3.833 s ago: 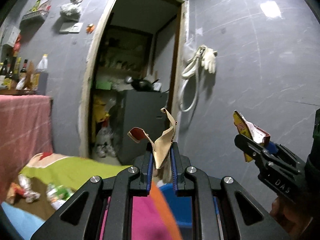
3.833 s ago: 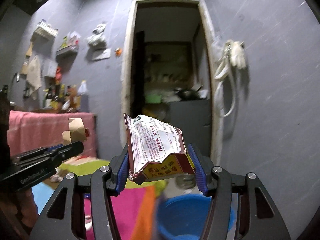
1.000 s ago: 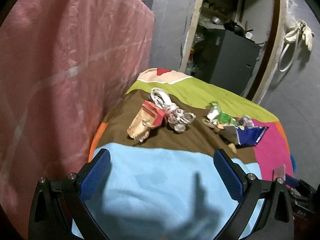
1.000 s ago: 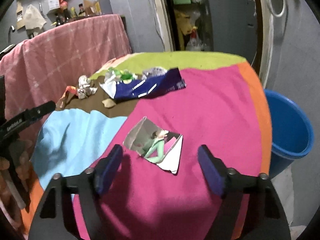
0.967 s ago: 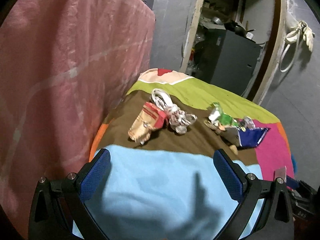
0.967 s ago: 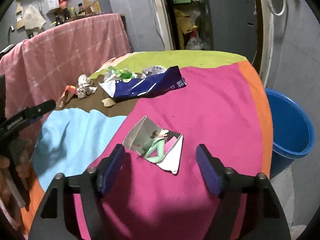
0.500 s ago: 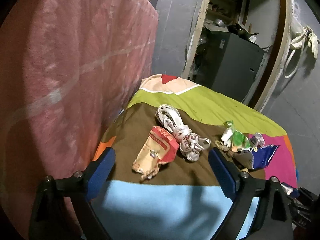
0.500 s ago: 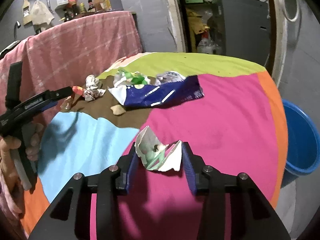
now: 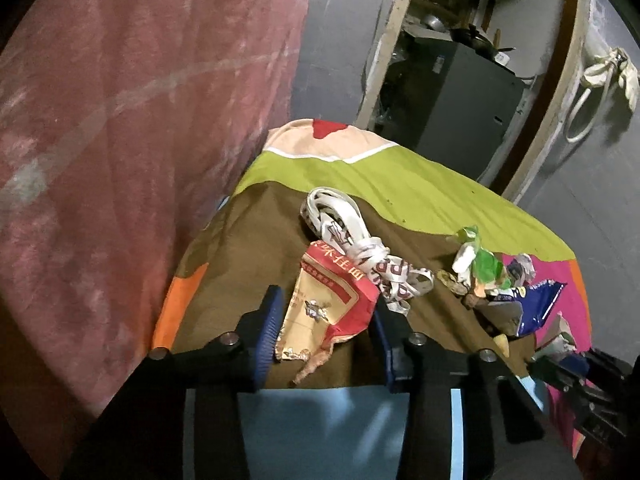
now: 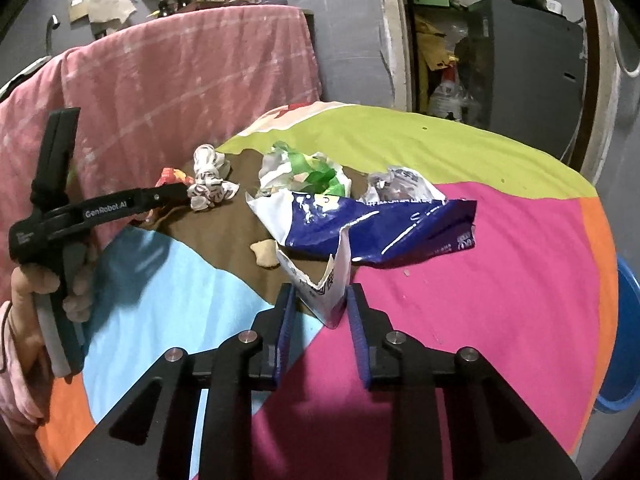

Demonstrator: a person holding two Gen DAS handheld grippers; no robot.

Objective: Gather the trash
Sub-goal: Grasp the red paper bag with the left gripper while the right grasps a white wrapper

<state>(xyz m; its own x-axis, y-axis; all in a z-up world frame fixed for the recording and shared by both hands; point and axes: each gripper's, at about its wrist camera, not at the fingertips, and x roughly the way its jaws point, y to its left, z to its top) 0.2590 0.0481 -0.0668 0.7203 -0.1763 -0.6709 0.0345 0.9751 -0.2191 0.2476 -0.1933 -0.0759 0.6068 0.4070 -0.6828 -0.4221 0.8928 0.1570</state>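
Note:
A red and tan packet point(image 9: 324, 308) lies on the brown patch of the colourful tablecloth point(image 9: 400, 196). My left gripper point(image 9: 326, 332) straddles it, jaws closing, both pads touching its sides. Seen from the right wrist view, the left gripper point(image 10: 180, 192) reaches the packet point(image 10: 172, 176) from the left. A torn white wrapper point(image 10: 328, 284) stands folded upright in my right gripper point(image 10: 320, 312), whose jaws are closing and pinching it. In the left wrist view the right gripper point(image 9: 556, 360) shows dimly at the lower right with that wrapper point(image 9: 560, 332).
A knotted white printed wrapper point(image 9: 360, 256), a green and white wrapper point(image 10: 304, 172), a silvery wrapper point(image 10: 400, 184), a blue bag point(image 10: 380, 228) and a tan scrap point(image 10: 264, 254) lie mid-table. A pink cloth point(image 9: 120, 120) hangs at the left. A blue bucket point(image 10: 620, 340) stands beyond the table's right edge.
Both grippers moved forward and their jaws narrowed from wide open. The left now brackets the red and tan packet. The flat white wrapper got squeezed upright in the right.

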